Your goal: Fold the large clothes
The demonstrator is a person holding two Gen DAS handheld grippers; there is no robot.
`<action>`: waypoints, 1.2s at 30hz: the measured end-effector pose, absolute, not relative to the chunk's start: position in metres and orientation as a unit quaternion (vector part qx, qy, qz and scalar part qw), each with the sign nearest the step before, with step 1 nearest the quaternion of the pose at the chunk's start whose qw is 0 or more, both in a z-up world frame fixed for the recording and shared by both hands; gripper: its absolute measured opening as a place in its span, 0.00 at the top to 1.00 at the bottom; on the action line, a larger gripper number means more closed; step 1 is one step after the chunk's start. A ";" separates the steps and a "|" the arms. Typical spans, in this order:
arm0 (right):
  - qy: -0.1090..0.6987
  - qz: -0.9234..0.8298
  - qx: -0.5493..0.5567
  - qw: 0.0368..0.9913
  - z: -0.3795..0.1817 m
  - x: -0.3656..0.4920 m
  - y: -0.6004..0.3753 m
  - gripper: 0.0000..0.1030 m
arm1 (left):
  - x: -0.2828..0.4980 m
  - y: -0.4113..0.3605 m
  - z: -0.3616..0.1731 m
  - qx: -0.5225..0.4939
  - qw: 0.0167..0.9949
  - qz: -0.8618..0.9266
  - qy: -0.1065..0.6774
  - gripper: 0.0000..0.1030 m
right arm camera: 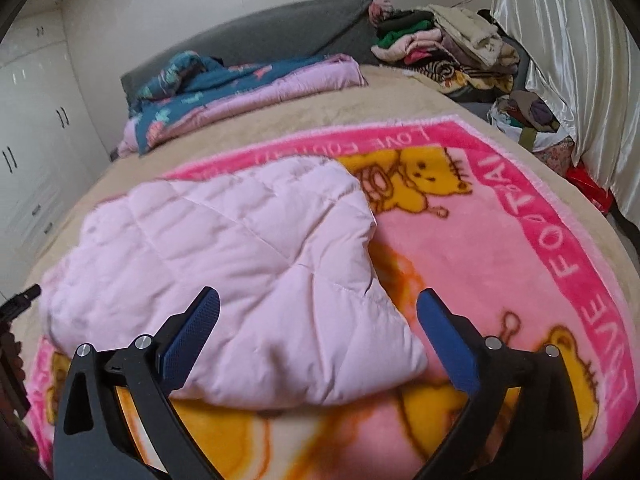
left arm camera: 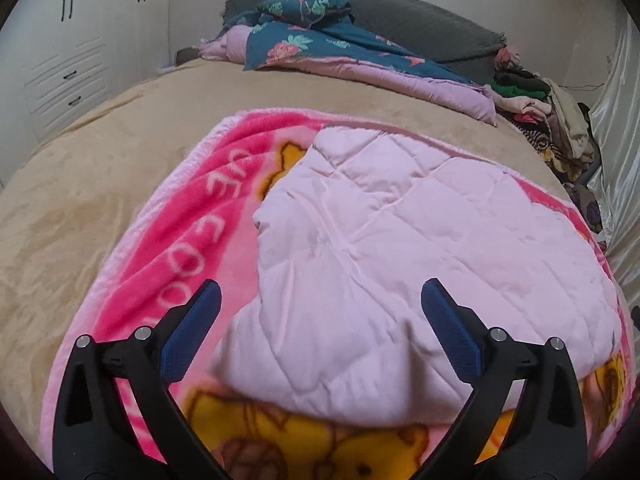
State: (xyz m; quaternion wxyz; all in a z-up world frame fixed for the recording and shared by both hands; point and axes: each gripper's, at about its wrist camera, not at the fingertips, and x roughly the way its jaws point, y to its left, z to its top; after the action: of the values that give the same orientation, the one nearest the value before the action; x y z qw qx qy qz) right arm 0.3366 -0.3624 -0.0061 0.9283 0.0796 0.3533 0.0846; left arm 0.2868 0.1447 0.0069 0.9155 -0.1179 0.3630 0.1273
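Bed (left arm camera: 100, 128): fills the middle of both wrist views.
Fleece blanket (right arm camera: 480, 248): spread flat on the bed, lower half of both frames.
Quilted piece (left arm camera: 400, 248): lies folded on the fleece blanket; centre right in the left wrist view, centre left in the right wrist view.
Patterned quilt (left arm camera: 320, 40): bunched on the bed behind the fleece blanket, against the headboard (left arm camera: 420, 24).
Clothes pile (right arm camera: 448, 48): upper right, at the bed's far corner, right of the patterned quilt.
Wardrobe (left arm camera: 72, 52): upper left, beside the bed.
Curtain (right arm camera: 560, 60): right edge, behind the clothes pile.
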 end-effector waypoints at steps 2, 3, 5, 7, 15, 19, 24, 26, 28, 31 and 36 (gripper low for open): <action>0.340 0.090 0.083 0.932 0.005 0.325 -0.363 0.04 | 0.278 0.140 0.014 -0.120 0.918 0.125 0.357 0.09; 0.334 0.092 0.083 0.934 0.010 0.320 -0.364 0.04 | 0.275 0.139 0.016 -0.120 0.919 0.124 0.356 0.09; 0.319 0.094 0.077 0.940 0.021 0.306 -0.364 0.04 | 0.267 0.135 0.021 -0.119 0.920 0.124 0.353 0.09; 0.303 0.094 0.070 0.946 0.030 0.293 -0.364 0.04 | 0.258 0.132 0.024 -0.119 0.921 0.125 0.349 0.09; 0.255 0.093 0.045 0.961 0.048 0.244 -0.364 0.04 | 0.226 0.123 0.032 -0.120 0.926 0.127 0.334 0.09; 0.249 0.097 0.047 0.963 0.049 0.226 -0.366 0.04 | 0.211 0.119 0.034 -0.119 0.928 0.126 0.329 0.09; 0.250 0.101 0.056 0.961 0.045 0.210 -0.368 0.04 | 0.196 0.113 0.033 -0.115 0.929 0.125 0.328 0.09; 0.251 0.100 0.057 0.961 0.043 0.203 -0.368 0.04 | 0.190 0.111 0.033 -0.112 0.930 0.125 0.327 0.09; 0.251 0.100 0.058 0.961 0.042 0.197 -0.368 0.04 | 0.185 0.109 0.032 -0.110 0.930 0.125 0.327 0.09; 0.251 0.104 0.059 0.961 0.039 0.187 -0.367 0.04 | 0.175 0.106 0.031 -0.108 0.931 0.123 0.326 0.09; 0.255 0.111 0.068 0.958 0.035 0.172 -0.366 0.04 | 0.158 0.103 0.028 -0.115 0.932 0.117 0.324 0.09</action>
State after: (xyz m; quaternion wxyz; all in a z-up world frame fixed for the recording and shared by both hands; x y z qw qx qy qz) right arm 0.1724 -0.3657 0.0354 0.9582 0.0678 0.2547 0.1115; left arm 0.1581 0.1028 0.0277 0.9316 -0.1148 0.3244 0.1168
